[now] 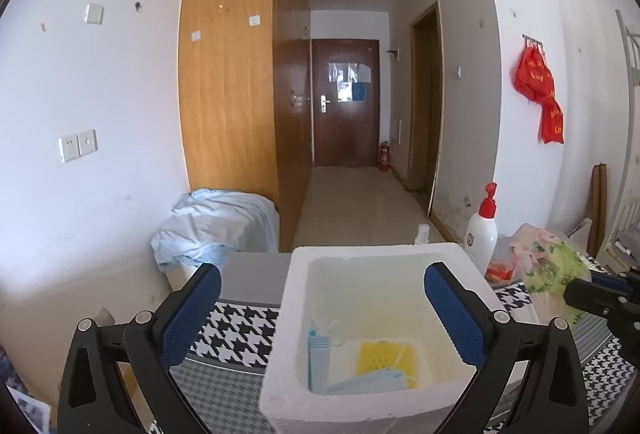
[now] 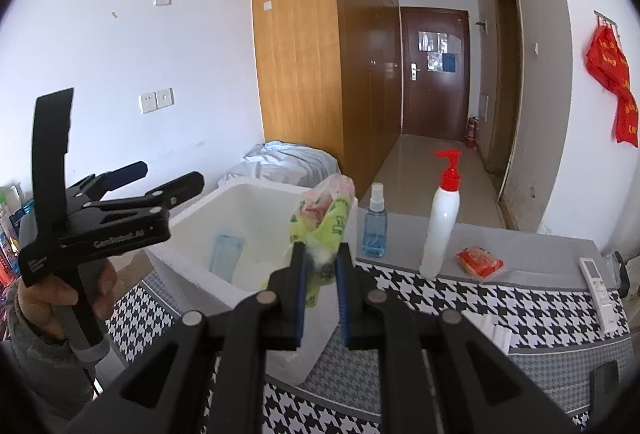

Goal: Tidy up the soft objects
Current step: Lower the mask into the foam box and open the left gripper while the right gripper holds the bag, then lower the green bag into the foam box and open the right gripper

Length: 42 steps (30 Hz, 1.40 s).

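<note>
Far left in the right wrist view: hand (image 2: 60,298) wrapped round the handle of the left gripper (image 2: 168,176), pointing slightly downward over the white foam box (image 2: 192,258), jaws spread wide with nothing between them. Inside the box, on its floor: pale blue face masks (image 1: 320,358) stacked at the left, a yellow pad (image 1: 384,356) beside them. Further right: right gripper (image 2: 320,270) tilted down at the box's near right rim, pinching a crumpled green-and-pink plastic bag (image 2: 324,214), bunched and standing upward above the blue pads. On the houndstooth-covered desk (image 2: 520,306) beyond: blue spray bottle (image 2: 375,222), white pump bottle (image 2: 440,222), red packet (image 2: 480,261), remote (image 2: 598,290).
</note>
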{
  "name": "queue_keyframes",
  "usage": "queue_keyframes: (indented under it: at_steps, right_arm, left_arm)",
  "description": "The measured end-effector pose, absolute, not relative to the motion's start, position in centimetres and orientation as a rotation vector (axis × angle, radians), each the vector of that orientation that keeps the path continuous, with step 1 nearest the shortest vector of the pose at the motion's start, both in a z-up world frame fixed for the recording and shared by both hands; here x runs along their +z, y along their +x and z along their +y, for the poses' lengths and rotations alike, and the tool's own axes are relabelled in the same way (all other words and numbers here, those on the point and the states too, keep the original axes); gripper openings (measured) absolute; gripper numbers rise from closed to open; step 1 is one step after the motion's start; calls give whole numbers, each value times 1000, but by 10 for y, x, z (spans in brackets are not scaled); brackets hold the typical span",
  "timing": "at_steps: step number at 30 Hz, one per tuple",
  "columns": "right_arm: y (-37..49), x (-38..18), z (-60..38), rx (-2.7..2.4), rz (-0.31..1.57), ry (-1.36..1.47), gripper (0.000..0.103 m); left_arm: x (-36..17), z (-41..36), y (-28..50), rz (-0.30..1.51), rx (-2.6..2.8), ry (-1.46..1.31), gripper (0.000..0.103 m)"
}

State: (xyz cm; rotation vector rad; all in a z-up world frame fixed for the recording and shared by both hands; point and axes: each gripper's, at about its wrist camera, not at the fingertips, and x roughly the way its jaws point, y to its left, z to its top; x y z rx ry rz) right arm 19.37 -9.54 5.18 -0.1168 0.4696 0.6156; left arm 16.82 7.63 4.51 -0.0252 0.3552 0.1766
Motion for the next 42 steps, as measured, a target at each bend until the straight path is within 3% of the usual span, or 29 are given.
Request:
queue_keyframes:
  at_steps: [42]
  right_arm:
    - [209, 48, -29, 688, 502, -153, 17]
  left_arm:
    - [30, 119, 107, 317, 250, -46, 102]
